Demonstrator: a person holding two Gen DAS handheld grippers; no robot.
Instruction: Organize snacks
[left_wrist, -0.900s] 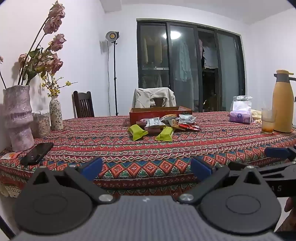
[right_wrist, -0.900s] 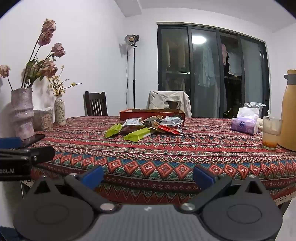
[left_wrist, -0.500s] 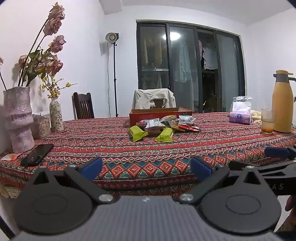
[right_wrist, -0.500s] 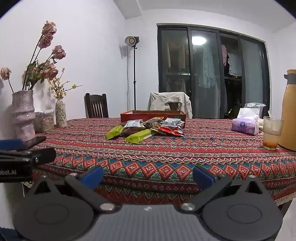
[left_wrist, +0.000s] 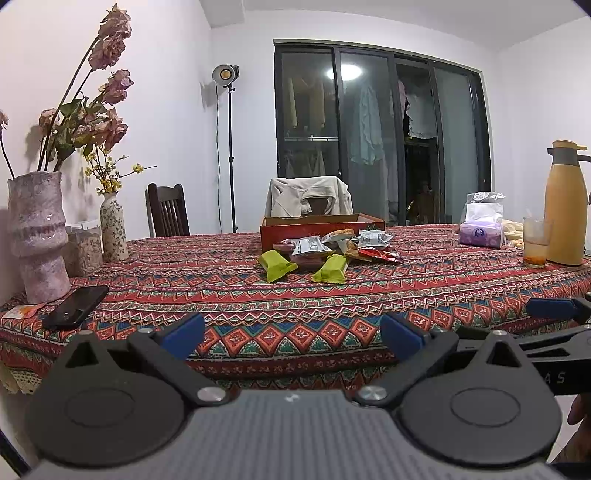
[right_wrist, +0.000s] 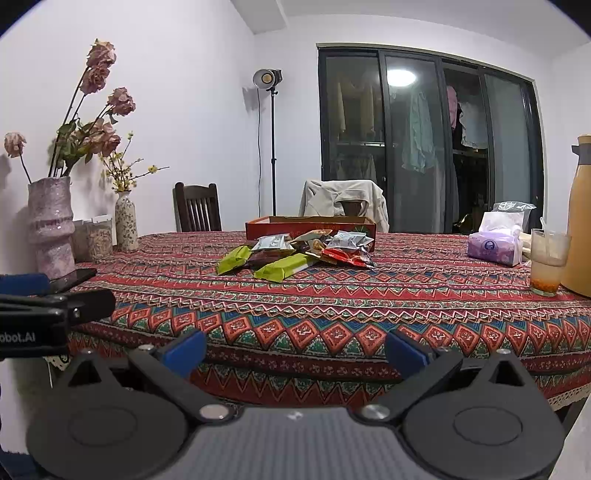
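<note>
Plainly, both tools hang short of the table's near edge with nothing between their blue pads. The left gripper (left_wrist: 291, 334) has its jaws spread wide, and so does the right gripper (right_wrist: 295, 350); each is empty and well apart from the food.

From the left wrist view, the snacks (left_wrist: 325, 253) lie in a loose heap at about twelve o'clock, far across the patterned tablecloth (left_wrist: 258, 295). Two green packets (left_wrist: 275, 264) sit nearest, side by side, with silver and red wrappers piled behind them. Touching the back of that heap stands a low red box (left_wrist: 321, 225), also at twelve o'clock.

Off at nine o'clock a black phone (left_wrist: 75, 306) lies flat beside a tall pink vase (left_wrist: 37, 232) of dried flowers. A smaller speckled vase (left_wrist: 112, 229) stands at about ten o'clock. Toward three o'clock a yellow jug (left_wrist: 565, 206) stands upright, a glass (left_wrist: 535, 242) just beside it, and a purple tissue pack (left_wrist: 482, 232) at about two o'clock.

Behind the red box a chair (left_wrist: 310, 197) draped with a pale jacket faces the table.
</note>
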